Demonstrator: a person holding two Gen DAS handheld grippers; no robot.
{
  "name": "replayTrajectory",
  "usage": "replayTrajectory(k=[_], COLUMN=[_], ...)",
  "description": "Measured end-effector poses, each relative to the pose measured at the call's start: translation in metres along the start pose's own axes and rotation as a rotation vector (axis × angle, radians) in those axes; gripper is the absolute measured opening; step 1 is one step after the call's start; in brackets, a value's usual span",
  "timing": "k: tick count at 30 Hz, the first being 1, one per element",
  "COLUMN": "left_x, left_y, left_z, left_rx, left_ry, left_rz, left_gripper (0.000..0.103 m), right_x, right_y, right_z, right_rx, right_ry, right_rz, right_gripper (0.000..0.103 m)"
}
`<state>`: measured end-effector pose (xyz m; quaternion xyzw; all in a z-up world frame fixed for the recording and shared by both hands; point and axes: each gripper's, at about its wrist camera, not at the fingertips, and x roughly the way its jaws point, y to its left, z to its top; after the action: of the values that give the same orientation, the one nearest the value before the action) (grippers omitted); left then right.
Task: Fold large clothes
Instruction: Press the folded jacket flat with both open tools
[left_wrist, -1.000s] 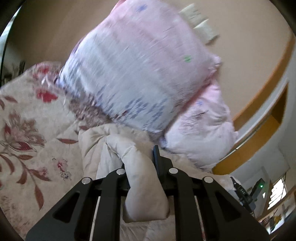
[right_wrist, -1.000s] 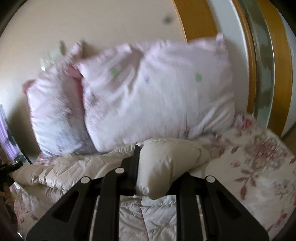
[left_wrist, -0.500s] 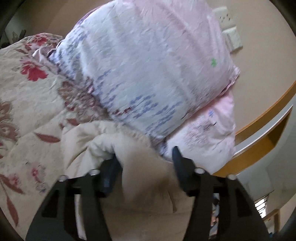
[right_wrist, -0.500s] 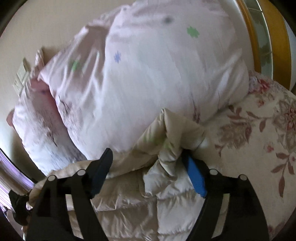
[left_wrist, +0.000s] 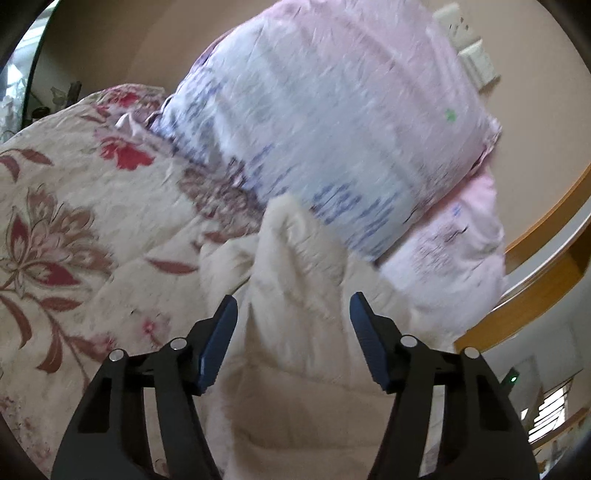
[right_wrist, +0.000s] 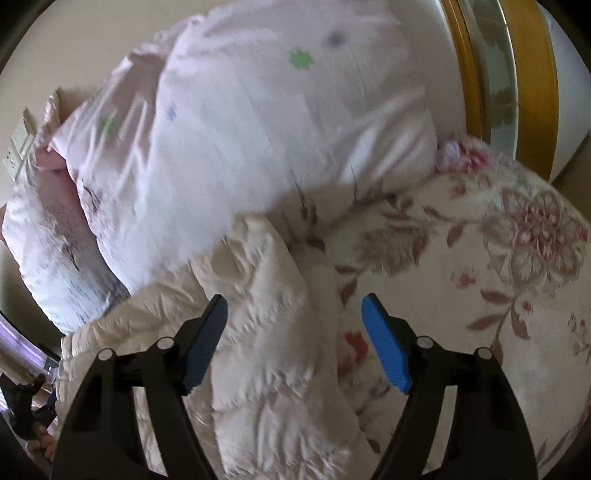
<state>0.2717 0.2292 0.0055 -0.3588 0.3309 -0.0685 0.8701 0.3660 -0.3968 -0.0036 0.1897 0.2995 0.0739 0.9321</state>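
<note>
With your left gripper (left_wrist: 293, 314) released and your right gripper (right_wrist: 293, 314) easing narrower around nothing, pinch the light, puffy, slippery cream jacket (right_wrist: 266, 332) deep at a thick folded edge.

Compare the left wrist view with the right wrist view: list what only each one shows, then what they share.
Only the left wrist view: the left gripper, fingers apart, and wall switch plates.
Only the right wrist view: the right gripper, its fingers closing slightly but clear of the fabric, and a gold-trimmed frame.
Both: the cream padded garment between open fingers, pink pillows, and the floral bedspread.
</note>
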Motion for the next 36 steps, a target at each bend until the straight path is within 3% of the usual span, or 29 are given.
replayTrajectory(k=[6, 7, 8, 9, 10, 11, 14, 24, 28, 31, 33, 36], left_x=[0.009, 0.011, 0.013, 0.015, 0.017, 0.02, 0.027, 0.044, 0.048, 0.049, 0.045, 0.029], left_y=[0.001, 0.001, 0.002, 0.002, 0.003, 0.004, 0.006, 0.011, 0.009, 0.007, 0.008, 0.006], left_z=[-0.011, -0.012, -0.013, -0.014, -0.016, -0.017, -0.02, -0.026, -0.029, -0.03, -0.03, -0.031], left_rx=[0.032, 0.035, 0.049, 0.051, 0.054, 0.056, 0.058, 0.053, 0.067, 0.077, 0.07, 0.072], left_ry=[0.035, 0.041, 0.004, 0.009, 0.016, 0.02, 0.026, 0.023, -0.014, -0.024, -0.018, -0.046], left_rz=[0.054, 0.063, 0.084, 0.095, 0.114, 0.127, 0.16, 0.23, 0.269, 0.286, 0.289, 0.272], left_gripper=[0.064, 0.064, 0.064, 0.064, 0.064, 0.064, 0.064, 0.064, 0.064, 0.064, 0.065, 0.064], right_x=[0.012, 0.015, 0.017, 0.019, 0.022, 0.023, 0.025, 0.05, 0.058, 0.056, 0.038, 0.004], right_y=[-0.006, -0.006, -0.006, -0.005, -0.004, -0.002, 0.002, 0.016, 0.025, 0.026, 0.018, 0.012], right_z=[-0.013, -0.014, -0.016, -0.017, -0.02, -0.02, -0.022, -0.034, -0.035, -0.033, -0.031, -0.032], right_rx=[0.008, 0.008, 0.006, -0.001, -0.011, -0.015, -0.026, -0.096, -0.147, -0.165, -0.114, -0.08], right_ry=[0.059, 0.068, 0.077, 0.083, 0.086, 0.087, 0.071, 0.103, 0.113, 0.119, 0.094, 0.03], right_rz=[0.001, 0.001, 0.002, 0.003, 0.003, 0.0, -0.048, -0.202, -0.262, -0.264, -0.226, -0.151], right_gripper=[0.075, 0.07, 0.057, 0.048, 0.032, 0.026, 0.021, 0.022, 0.026, 0.033, 0.041, 0.043])
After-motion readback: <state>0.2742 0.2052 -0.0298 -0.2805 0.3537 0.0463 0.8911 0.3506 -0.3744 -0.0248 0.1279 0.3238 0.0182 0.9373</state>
